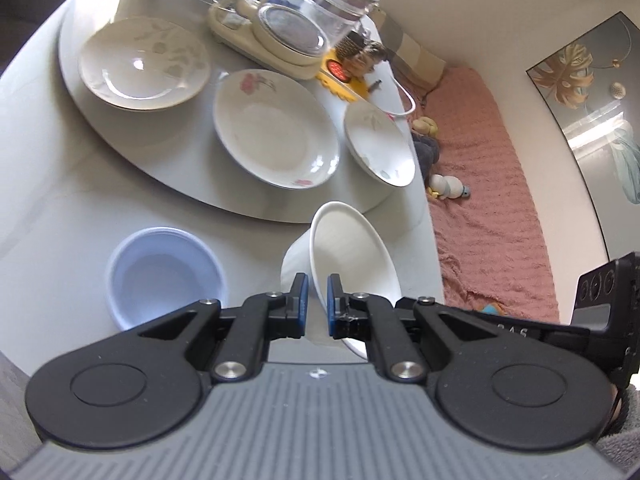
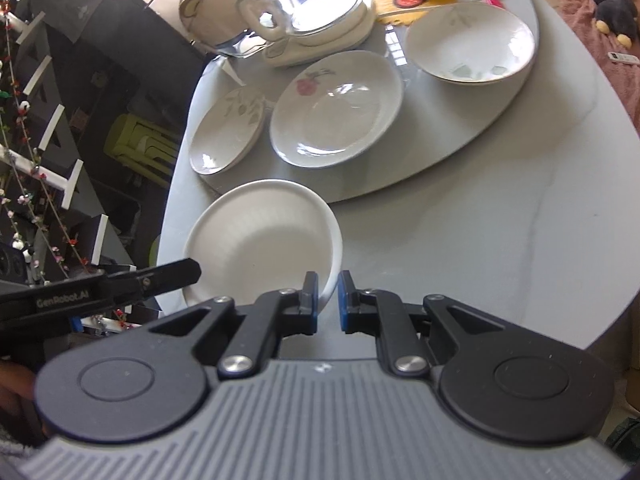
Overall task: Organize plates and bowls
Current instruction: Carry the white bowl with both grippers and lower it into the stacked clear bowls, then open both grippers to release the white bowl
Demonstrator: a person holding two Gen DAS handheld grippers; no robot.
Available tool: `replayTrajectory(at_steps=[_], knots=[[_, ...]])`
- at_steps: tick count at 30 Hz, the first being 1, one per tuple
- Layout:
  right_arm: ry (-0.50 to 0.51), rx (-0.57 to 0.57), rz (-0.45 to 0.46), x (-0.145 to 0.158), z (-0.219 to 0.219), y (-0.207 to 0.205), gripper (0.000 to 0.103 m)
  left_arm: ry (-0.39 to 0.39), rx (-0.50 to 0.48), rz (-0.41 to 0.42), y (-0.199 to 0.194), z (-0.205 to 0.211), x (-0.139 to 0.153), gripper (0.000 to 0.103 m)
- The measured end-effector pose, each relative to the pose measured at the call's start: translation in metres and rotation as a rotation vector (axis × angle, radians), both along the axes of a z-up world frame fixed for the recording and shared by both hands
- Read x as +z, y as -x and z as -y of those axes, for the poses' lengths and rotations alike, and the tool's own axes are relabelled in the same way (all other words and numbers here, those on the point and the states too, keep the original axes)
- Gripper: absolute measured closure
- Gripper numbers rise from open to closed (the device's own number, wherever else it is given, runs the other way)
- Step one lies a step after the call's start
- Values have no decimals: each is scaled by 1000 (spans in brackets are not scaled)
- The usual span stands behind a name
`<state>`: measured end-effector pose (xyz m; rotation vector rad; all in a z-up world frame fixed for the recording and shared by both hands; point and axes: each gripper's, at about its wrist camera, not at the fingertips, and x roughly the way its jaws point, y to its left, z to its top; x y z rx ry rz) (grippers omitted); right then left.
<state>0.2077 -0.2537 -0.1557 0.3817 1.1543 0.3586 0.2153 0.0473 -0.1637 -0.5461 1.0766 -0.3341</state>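
Both grippers hold one plain white bowl by its rim, lifted and tilted above the table. My left gripper [image 1: 317,298] is shut on the white bowl [image 1: 352,248]. My right gripper [image 2: 328,298] is shut on the opposite rim of the same bowl [image 2: 260,236]. A pale blue bowl [image 1: 164,272] stands on the table to the left, below the left gripper. On the grey turntable [image 1: 72,92] lie a leaf-patterned plate [image 1: 142,62], a pink-flower plate [image 1: 276,128] and a smaller leaf-patterned bowl [image 1: 378,144].
A glass kettle on a cream base [image 1: 304,12] stands at the back of the turntable, with a yellow mat [image 1: 340,80] and small items beside it. The table edge [image 1: 430,220] drops to a pink blanket with toys on the right. Dark shelving [image 2: 60,120] is left of the table.
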Motion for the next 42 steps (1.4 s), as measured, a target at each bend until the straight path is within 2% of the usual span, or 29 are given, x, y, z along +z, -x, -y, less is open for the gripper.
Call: replayTrajectory(at_steps=[7,16,23,27,31,35,42], knots=[[26,52,1,-3,-44,-6,90,6,29,1,6,-45,-6,94],[69,101,-35,-19,-91,-9,90,-1,37,-48,7,-86,-33,94],[114,106,-89,-45,-116,-8,90,-62,20,-88,9,-95,-58,94],[148,103,-94,-55,-125,-9,90,-57,10,-108,5,-99,-71,94],[164,96,-108,-67,-127,-15,90,0,19,-137,2,-105,-85,94],[170,93,-117,-73,-128,-14,90,-24,0,-132,0,-100,-88,94],[175,105,-105,-76,-133,-20,90,-44,30,-132,-6,-101,-92,94]])
